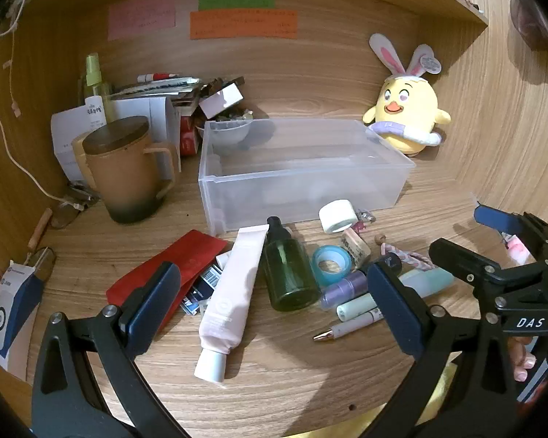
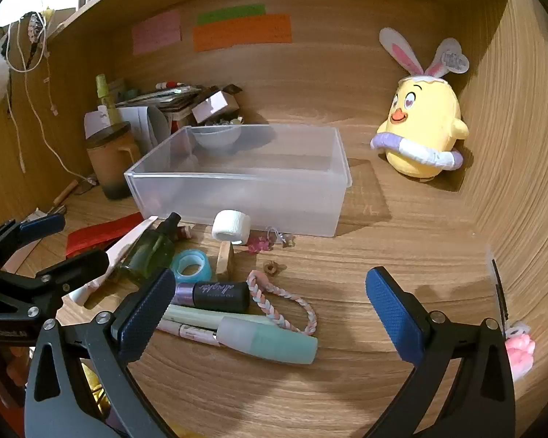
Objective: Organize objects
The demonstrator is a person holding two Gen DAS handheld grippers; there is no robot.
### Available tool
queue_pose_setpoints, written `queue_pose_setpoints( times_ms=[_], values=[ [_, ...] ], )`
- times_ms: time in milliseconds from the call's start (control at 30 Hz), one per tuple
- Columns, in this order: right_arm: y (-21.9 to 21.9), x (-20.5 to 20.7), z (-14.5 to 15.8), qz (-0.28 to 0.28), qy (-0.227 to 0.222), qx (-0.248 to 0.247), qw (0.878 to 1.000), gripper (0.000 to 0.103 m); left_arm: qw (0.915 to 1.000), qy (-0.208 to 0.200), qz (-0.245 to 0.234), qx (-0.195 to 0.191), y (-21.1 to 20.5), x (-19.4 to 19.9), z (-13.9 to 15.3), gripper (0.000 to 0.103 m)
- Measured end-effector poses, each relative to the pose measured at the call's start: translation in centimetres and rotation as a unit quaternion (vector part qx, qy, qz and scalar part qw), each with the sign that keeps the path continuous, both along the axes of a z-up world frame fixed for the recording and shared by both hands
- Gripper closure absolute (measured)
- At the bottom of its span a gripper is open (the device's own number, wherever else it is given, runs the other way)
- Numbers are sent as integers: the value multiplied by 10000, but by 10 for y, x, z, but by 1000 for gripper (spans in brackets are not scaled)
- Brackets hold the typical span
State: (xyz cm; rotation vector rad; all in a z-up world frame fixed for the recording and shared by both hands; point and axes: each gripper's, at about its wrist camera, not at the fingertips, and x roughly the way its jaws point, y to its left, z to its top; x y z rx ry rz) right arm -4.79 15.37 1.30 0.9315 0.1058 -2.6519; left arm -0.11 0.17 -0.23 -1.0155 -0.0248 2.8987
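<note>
A clear plastic box (image 1: 303,171) (image 2: 237,182) stands open on the desk. In front of it lie a pink tube (image 1: 230,299), a green bottle (image 1: 288,273) (image 2: 149,248), a blue tape roll (image 1: 330,264) (image 2: 191,262), a white tape roll (image 1: 338,215) (image 2: 232,226), a purple-black tube (image 2: 215,294), a mint tube (image 2: 266,339), pens and a braided cord (image 2: 281,306). My left gripper (image 1: 270,306) is open above the pink tube and green bottle. My right gripper (image 2: 270,306) is open above the mint tube and cord; it also shows in the left wrist view (image 1: 493,241).
A brown lidded mug (image 1: 128,171) and a pile of papers and boxes (image 1: 171,102) stand at the back left. A yellow plush chick (image 1: 405,109) (image 2: 423,127) sits at the back right corner. A red card (image 1: 168,273) lies left. Wooden walls close the sides.
</note>
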Motion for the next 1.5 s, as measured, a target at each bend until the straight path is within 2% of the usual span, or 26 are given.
queue_pose_setpoints(
  times_ms=[267, 1500],
  values=[
    [-1, -1, -1, 11, -1, 24, 10000, 0, 9999, 36, 15, 113, -2, -1, 0, 0],
    [-4, 3, 6, 66, 106, 30, 9999, 0, 9998, 17, 1, 184, -1, 3, 0, 0]
  ],
)
